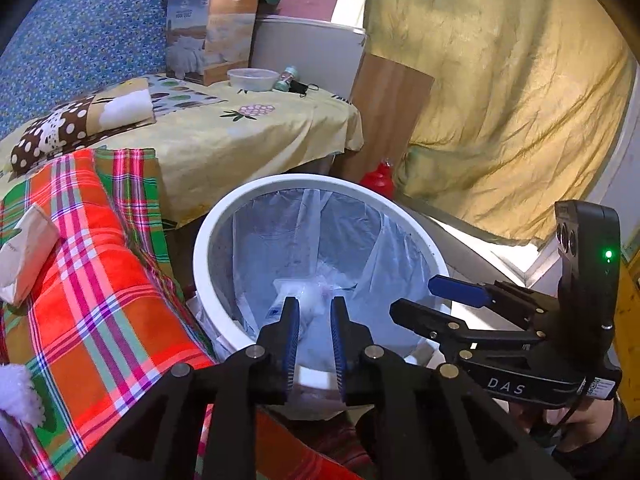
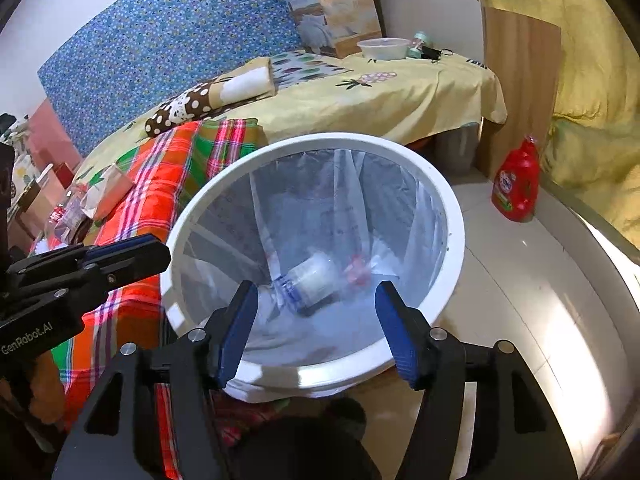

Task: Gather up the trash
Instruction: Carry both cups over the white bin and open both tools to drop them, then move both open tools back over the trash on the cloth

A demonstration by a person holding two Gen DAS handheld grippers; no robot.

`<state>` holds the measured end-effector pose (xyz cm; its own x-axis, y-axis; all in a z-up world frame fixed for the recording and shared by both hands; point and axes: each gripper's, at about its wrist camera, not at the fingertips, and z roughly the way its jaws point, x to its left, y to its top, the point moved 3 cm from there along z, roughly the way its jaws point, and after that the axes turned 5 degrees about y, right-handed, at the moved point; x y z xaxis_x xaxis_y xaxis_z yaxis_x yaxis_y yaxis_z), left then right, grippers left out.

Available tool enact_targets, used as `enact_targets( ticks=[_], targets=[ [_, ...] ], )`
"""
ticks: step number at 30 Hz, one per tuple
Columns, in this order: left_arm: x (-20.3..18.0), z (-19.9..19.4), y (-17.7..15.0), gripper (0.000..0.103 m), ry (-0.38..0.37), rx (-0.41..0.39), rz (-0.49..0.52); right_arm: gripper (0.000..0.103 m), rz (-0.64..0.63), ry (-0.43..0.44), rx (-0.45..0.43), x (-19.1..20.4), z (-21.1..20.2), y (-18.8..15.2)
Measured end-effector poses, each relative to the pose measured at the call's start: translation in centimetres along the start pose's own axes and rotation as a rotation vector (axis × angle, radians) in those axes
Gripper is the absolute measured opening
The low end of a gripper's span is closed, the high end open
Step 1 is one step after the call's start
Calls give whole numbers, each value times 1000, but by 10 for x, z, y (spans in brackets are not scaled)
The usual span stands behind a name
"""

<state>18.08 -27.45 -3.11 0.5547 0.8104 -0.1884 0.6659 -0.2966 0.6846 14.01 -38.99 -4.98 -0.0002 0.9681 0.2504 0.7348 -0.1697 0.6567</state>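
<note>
Your right gripper (image 2: 316, 332) hangs over the near rim of the white trash bin (image 2: 454, 216), tilted down into it, jaws spread wide with nothing between them. Beside it your left gripper (image 1: 314, 334) points down the same way over the near-left rim, jaws only narrowly apart and gripping nothing; the crumpled white scrap (image 1: 310, 294) seen between its tips looks to be lying down in the bin, not pinched. Both tools sit close together above one opening, so a careless pull-back could knock them against each other or catch a fingertip in the clear liner bag (image 2: 404, 200) and drag it off the rim. In the bottom of the bin lie a plastic bottle (image 2: 310, 280) and a small red scrap (image 2: 356, 270), so that trash is in. Farther off, on the plaid blanket (image 1: 100, 240) along the bed's near edge, a paper packet (image 1: 24, 254) and clear wrappers (image 2: 70, 212) wait; reaching across the bin could tip it.
</note>
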Motion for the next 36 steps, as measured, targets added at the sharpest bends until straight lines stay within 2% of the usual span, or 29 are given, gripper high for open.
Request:
enact_targets(
  ticks=[4,13,22,28,36],
  targets=[
    [6,-10,-5,15,-8,-12,-34,63,-10,6,-19,5,-8,1],
    [24,-47,-23,15,37,-43,-117,63,-72,65,-60,38,-25,1],
    [41,-95,-43,15,112,-93,-168,63,-152,119,-100,77,-39,0],
    [58,-122,-57,15,171,-120,-224,62,-209,167,-100,100,-42,-4],
    [79,-153,-81,15,238,-138,-286,63,-251,189,-95,125,-42,-8]
  ],
)
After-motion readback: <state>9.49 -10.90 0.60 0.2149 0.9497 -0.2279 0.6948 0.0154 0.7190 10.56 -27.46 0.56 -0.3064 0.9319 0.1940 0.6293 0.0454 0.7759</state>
